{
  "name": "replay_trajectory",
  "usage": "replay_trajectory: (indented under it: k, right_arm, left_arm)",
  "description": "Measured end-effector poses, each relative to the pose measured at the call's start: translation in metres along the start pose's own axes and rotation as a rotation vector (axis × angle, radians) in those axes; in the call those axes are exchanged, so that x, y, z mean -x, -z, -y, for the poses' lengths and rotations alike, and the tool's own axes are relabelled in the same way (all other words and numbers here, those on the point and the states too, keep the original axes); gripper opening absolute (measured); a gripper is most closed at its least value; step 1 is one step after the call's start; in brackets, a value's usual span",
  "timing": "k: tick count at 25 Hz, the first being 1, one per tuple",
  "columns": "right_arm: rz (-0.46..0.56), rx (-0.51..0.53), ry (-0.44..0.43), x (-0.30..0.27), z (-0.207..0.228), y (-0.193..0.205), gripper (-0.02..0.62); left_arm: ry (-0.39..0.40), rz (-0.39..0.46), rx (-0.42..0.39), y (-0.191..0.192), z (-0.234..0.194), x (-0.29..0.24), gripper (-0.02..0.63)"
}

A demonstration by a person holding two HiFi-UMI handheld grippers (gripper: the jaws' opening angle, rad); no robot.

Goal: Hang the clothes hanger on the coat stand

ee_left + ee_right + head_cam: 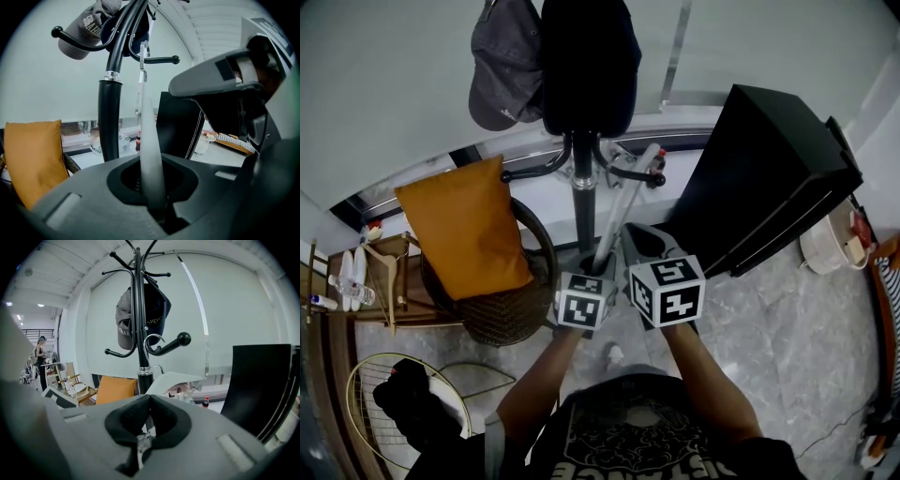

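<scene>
Head view — left gripper (581,302) and right gripper (667,291) side by side below coat stand (582,187); clothes hanger (623,211) slants up between pole and black cabinet (759,178).
Left gripper view — fingers clamped on the hanger's arm.
Right gripper view — fingers pressed together, empty; hanger hook (153,340) curls at ball-tipped peg (176,341), bare wall behind.

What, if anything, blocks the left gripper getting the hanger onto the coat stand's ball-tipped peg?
Probably nothing, so likely yes. The left gripper is shut on the white hanger, whose metal hook sits right beside the bare peg. The caps hang elsewhere.
</scene>
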State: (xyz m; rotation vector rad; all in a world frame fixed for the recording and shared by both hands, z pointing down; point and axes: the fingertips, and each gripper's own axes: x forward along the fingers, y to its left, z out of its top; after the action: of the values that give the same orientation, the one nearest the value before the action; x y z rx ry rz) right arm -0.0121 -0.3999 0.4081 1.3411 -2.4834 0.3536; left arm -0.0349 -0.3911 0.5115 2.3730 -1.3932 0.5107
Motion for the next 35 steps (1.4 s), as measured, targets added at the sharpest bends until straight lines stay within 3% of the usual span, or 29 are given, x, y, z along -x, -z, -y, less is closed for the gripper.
replay_trajectory:
  k: [21, 35]
  right_arm:
    - [-0.025, 0.022, 0.006, -0.01, 0.006, 0.007, 0.0]
    - [-0.037, 0.014, 0.007, -0.014, 0.002, 0.014, 0.0]
  left_arm:
    - [0.011, -0.009, 0.019, 0.022, -0.006, -0.02, 0.046]
    - [0.041, -0.017, -0.027, 0.031, -0.004, -0.022, 0.046]
